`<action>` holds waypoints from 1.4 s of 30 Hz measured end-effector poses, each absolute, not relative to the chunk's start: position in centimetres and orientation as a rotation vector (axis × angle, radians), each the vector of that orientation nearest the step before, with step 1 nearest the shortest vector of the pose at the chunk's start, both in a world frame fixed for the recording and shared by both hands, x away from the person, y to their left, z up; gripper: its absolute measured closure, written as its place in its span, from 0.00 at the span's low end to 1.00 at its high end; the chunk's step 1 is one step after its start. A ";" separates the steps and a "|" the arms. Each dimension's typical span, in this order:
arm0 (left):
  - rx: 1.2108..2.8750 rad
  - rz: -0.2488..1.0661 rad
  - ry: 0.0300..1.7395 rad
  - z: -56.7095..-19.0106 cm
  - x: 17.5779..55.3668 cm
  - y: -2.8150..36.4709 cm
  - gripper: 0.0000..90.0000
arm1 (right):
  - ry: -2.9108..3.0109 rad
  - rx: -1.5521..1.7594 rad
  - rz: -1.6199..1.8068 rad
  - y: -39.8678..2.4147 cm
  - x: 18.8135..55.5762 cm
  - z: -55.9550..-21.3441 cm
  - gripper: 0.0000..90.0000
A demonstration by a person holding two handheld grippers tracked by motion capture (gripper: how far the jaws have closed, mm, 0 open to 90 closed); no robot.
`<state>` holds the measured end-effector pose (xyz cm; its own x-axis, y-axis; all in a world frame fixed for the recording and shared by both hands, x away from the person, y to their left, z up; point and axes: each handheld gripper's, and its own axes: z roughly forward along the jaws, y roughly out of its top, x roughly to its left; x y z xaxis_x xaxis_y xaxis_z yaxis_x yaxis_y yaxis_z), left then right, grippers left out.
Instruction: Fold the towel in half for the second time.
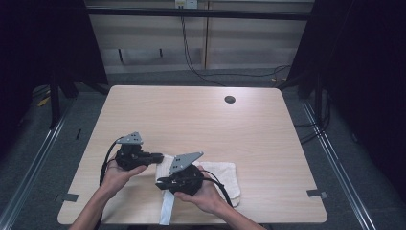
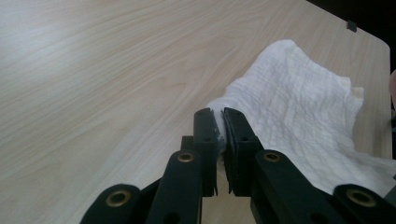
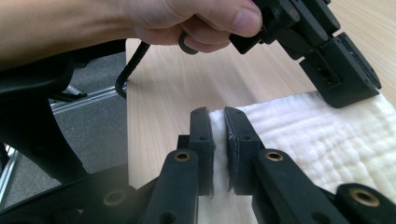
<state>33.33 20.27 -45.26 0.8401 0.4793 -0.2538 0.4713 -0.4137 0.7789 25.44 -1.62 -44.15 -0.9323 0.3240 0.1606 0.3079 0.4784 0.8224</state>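
Both grippers clamp the white towel (image 1: 218,175) at the table's (image 1: 201,120) near edge: left gripper (image 2: 221,122) pinches a corner, right gripper (image 3: 218,122) grips the left-hand edge (a thin fold between each pair of jaws). Risk, as I judge it: each bite is shallow, so uneven pulling could slip the cloth free, or drag it off the near edge.
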 end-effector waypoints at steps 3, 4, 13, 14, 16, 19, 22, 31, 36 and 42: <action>2.061 0.019 0.715 -45.2 33.3 20.6 0.94 | 2.686 0.574 1.495 -1.1 25.6 -44.0 0.92; 2.056 0.014 0.717 -45.2 33.3 20.8 0.94 | 2.678 0.579 1.507 -0.9 25.7 -43.9 0.92; 2.032 0.077 0.726 -43.6 33.1 22.2 0.94 | 2.667 0.553 1.545 0.8 26.0 -43.3 0.92; 2.020 0.087 0.726 -43.3 33.1 22.4 0.94 | 2.664 0.541 1.549 1.0 26.0 -43.1 0.92; 2.012 0.097 0.723 -42.8 33.0 22.8 0.94 | 2.649 0.513 1.566 1.3 26.1 -42.6 0.92; 2.005 0.115 0.738 -42.1 33.0 23.4 0.94 | 2.628 0.496 1.590 1.8 26.2 -41.7 0.92; 1.998 0.120 0.753 -41.9 33.1 24.0 0.94 | 2.602 0.484 1.610 2.2 26.4 -41.0 0.92; 2.051 0.106 0.721 -42.1 33.0 22.5 0.94 | 2.596 0.499 1.621 1.3 25.8 -41.9 0.92; 2.056 0.097 0.709 -42.1 33.3 21.3 0.94 | 2.572 0.522 1.621 -0.1 25.6 -41.3 0.92; 2.060 0.089 0.689 -41.7 33.8 19.6 0.94 | 2.549 0.551 1.617 -1.9 25.8 -40.9 0.92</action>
